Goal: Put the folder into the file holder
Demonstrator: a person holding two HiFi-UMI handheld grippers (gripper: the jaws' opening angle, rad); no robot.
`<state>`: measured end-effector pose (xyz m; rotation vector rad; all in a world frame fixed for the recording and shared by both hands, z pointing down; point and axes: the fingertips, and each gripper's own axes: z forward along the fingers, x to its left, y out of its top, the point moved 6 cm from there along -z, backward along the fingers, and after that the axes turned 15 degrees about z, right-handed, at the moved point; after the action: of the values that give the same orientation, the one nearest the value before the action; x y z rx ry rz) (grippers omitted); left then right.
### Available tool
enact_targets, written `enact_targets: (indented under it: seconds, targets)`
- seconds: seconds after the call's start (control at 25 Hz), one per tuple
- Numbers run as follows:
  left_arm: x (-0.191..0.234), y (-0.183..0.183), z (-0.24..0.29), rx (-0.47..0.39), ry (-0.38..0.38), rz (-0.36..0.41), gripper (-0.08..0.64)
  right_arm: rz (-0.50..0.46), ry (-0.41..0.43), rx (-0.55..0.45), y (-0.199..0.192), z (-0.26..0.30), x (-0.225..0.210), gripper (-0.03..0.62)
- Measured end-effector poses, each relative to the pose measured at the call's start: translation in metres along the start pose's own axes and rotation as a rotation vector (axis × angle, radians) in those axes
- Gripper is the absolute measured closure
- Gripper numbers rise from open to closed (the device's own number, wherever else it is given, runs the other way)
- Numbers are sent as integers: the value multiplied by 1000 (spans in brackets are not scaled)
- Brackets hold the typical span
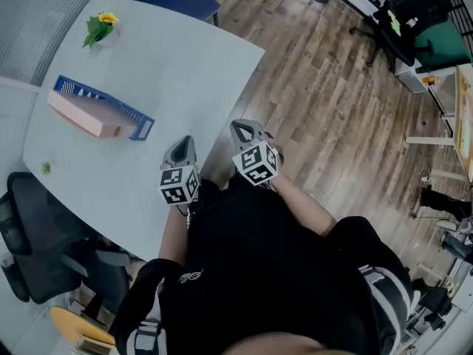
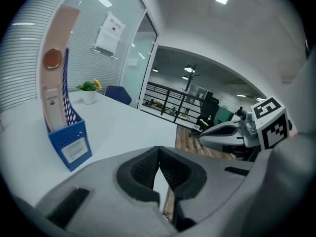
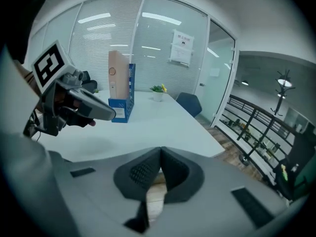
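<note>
Head view shows the pink folder (image 1: 83,117) standing in the blue file holder (image 1: 111,103) on the counter (image 1: 174,58), while left claw (image 1: 184,143) and right claw (image 1: 241,129) hang pressed together, empty, so the task looks finished and nothing remains but holding clear.
</note>
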<state>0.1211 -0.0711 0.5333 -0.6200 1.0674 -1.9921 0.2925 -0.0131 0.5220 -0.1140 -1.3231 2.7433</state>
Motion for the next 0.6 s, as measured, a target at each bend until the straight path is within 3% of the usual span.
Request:
enact_targets:
  seconds: [0.24,0.36,0.6]
  targets:
    - [-47,34,24,-41,-60,41,554,66,-9,-36,1,-34,-40,588]
    - [-53,66,25,-117,-60,65,554,116,-26,-139,27,-49,-53,588]
    - [-39,149,-10,-326,19,96,554,223,-12,-434,105,-87,-56,588]
